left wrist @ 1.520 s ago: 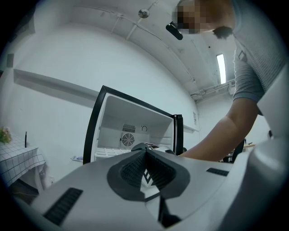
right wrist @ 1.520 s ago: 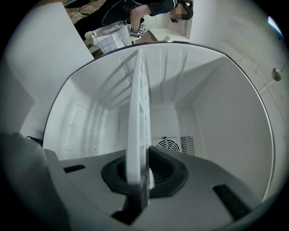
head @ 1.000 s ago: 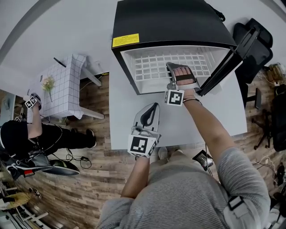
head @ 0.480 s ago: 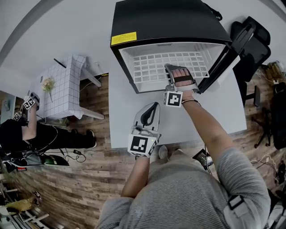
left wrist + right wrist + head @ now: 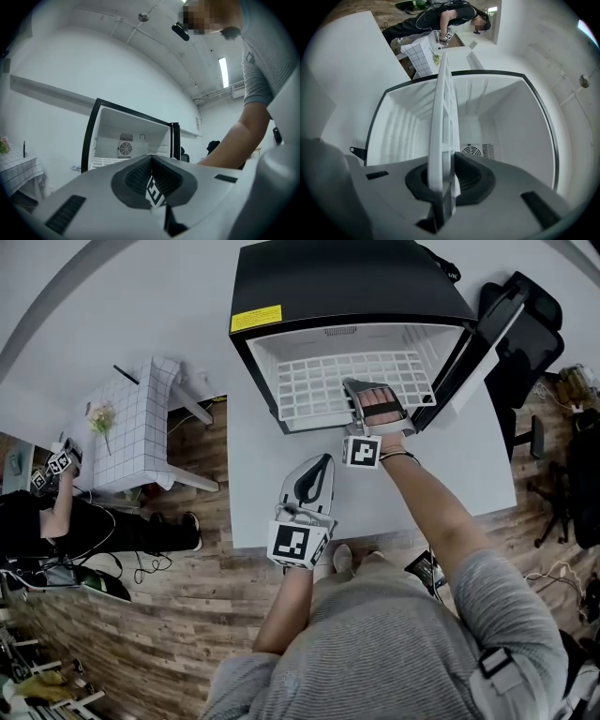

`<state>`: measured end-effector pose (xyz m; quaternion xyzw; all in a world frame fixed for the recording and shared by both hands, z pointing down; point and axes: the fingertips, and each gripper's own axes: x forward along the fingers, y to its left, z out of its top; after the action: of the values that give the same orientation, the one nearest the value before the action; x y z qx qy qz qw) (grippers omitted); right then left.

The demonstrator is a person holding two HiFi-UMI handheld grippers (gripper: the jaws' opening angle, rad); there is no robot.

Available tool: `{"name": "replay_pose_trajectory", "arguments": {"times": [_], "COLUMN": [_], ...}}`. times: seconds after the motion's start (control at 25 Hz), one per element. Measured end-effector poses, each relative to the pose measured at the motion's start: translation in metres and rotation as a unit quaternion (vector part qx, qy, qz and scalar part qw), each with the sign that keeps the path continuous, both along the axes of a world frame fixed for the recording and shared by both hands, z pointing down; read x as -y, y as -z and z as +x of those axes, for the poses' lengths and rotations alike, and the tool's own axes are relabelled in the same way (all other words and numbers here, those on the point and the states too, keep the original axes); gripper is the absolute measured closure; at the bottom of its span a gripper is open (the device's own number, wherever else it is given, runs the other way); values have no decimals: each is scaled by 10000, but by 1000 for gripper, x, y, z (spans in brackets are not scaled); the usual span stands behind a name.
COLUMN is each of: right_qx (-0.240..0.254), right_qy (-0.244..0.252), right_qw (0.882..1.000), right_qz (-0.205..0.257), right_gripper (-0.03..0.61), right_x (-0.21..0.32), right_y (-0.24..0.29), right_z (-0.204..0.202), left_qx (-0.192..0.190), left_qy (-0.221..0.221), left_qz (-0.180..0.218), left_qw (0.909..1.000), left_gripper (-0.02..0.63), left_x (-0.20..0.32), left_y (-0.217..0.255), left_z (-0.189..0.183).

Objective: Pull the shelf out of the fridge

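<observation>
Looking down from the head view, I see a wooden floor (image 5: 169, 634) and on it a wide white table (image 5: 469, 474). A black fridge (image 5: 347, 277) stands on the table's far part. Its white inside faces me, and its door (image 5: 469, 343) is swung wide open to the right. A dark office chair (image 5: 539, 324) stands beyond that door. Off to the left are a small table with a checked cloth (image 5: 141, 427) and, near it, another person (image 5: 56, 521) low by the floor.

The shelf (image 5: 319, 385), a white grid, lies inside the fridge. It spans the inside from side to side, and its front edge is at the mouth of the fridge. My right gripper (image 5: 443, 185) reaches into that mouth at the shelf's right front part. In the right gripper view the jaws are nearly together, clamped on the thin front edge of the shelf. The grid runs away from the pads (image 5: 471, 176) toward the fan grille on the back wall.

My left gripper (image 5: 151, 161) hangs over the bare table well short of the fridge, pointing toward it. Its jaws meet at the tips and have nothing between them.
</observation>
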<state>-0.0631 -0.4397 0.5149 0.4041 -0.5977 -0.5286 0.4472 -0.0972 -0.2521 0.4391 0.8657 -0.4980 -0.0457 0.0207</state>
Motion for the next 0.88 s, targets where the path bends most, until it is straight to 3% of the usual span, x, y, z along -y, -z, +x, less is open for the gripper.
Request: {"name": "replay_pose_trajectory", "arguments": {"times": [0.4, 0.88], "right_qx": [253, 63], "right_qy": [69, -60], "right_qw": [9995, 9999], "right_qz": [-176, -116], "right_gripper": [543, 543], "right_x": [-16, -27], "right_y": [0, -2], "right_z": [-4, 2], "left_qx": [11, -1], "left_qy": [12, 17], "left_qz": [26, 97], "left_qw": [10000, 10000], "left_gripper": [603, 603], "left_x": [-13, -23], "left_y": [2, 7], "left_z": [0, -2]}}
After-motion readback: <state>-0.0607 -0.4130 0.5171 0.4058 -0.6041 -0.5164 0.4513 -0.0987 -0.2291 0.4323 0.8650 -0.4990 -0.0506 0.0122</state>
